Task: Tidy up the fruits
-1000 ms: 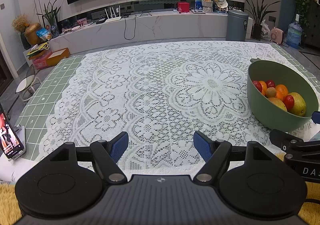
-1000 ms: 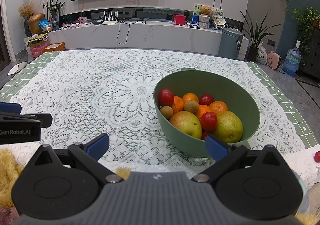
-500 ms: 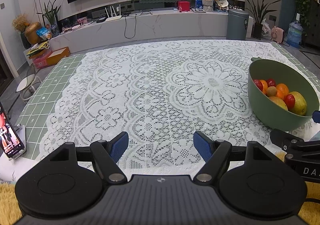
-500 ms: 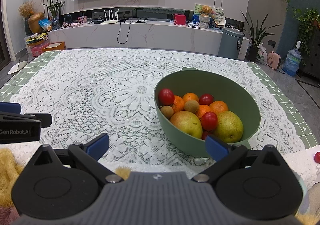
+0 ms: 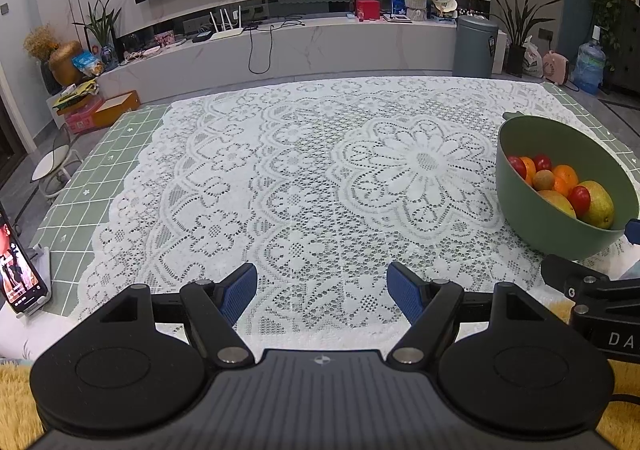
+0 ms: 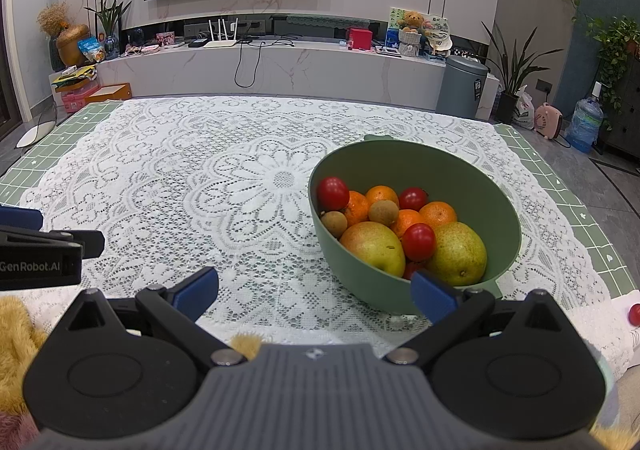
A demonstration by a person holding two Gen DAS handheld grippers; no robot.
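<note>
Green bowl [image 6: 416, 226] of fruit sits on the lace tablecloth [image 6: 240, 186], right of the big central flower motif.

Right wrist view looks down into the bowl: two yellow-green pears [image 6: 458, 252] at the near side, touching; a cherry tomato [image 6: 418, 242] resting between them; more tomatoes, oranges [image 6: 438, 214] and two small brown round fruits [image 6: 383, 212] behind. Fruit low in the pile is covered by the pieces on top. One loose red fruit [image 6: 634, 315] lies at the far right edge, off the lace, cut by the frame; cannot tell what kind.

Left wrist view shows the same bowl [image 5: 560, 226] only side-on at right. Its near wall hides much of the contents, and the loose red fruit is out of frame. This view alone shows a phone [image 5: 18, 274] propped at the left edge, screen lit, partly cut off.

Left gripper [image 5: 322, 288]: jaws spread wide, nothing between them, over bare lace near the table's near edge, well left of the bowl. Right gripper [image 6: 314, 292]: jaws also wide apart and empty; the right blue finger [image 6: 434, 296] overlaps the bowl's near wall in the picture, contact cannot be told.

Each view catches a black piece of the other gripper at its edge.
</note>
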